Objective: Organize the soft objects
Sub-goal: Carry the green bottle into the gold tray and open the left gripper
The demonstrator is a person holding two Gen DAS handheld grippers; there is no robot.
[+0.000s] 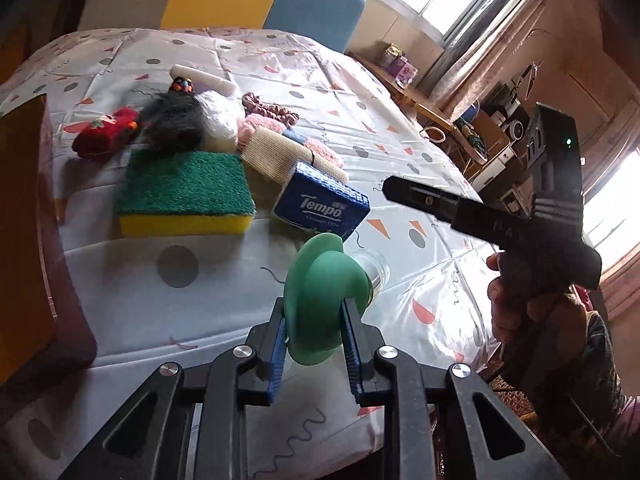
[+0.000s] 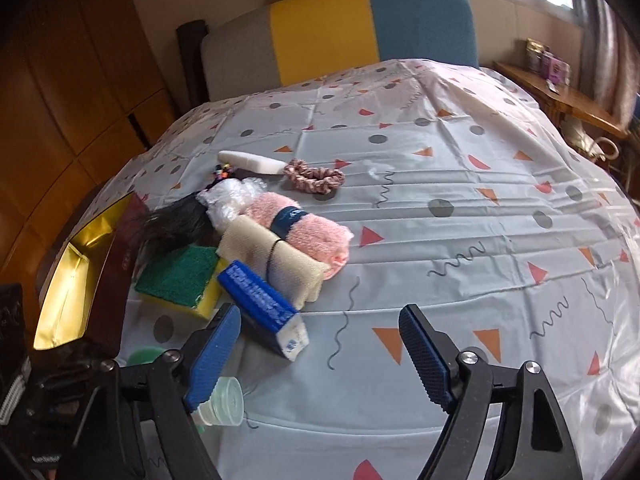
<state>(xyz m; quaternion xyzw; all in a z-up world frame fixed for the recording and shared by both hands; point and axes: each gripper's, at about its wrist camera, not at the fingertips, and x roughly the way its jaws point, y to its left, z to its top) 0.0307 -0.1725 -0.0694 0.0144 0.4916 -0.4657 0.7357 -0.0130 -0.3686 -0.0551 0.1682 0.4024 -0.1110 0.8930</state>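
While the left gripper [image 1: 314, 344] pinches a soft green silicone thing with a clear plastic end [image 1: 324, 284] between its blue pads, holding it just above the patterned tablecloth [image 1: 400, 184], the right gripper [image 2: 320, 356] hangs over the cloth with jaws spread wide and nothing in them. Rest of the soft stuff is piled just beyond: green-and-yellow scrub sponge [image 1: 184, 196], blue Tempo tissue pack [image 1: 322, 206], beige rolled cloth tied with a black band [image 2: 276, 260], pink rolled towel [image 2: 304, 228], pink scrunchie [image 2: 314, 174] and a red knitted item [image 1: 106, 136]. A dark red box with gold lining [image 2: 80, 276] sits at the table's left edge
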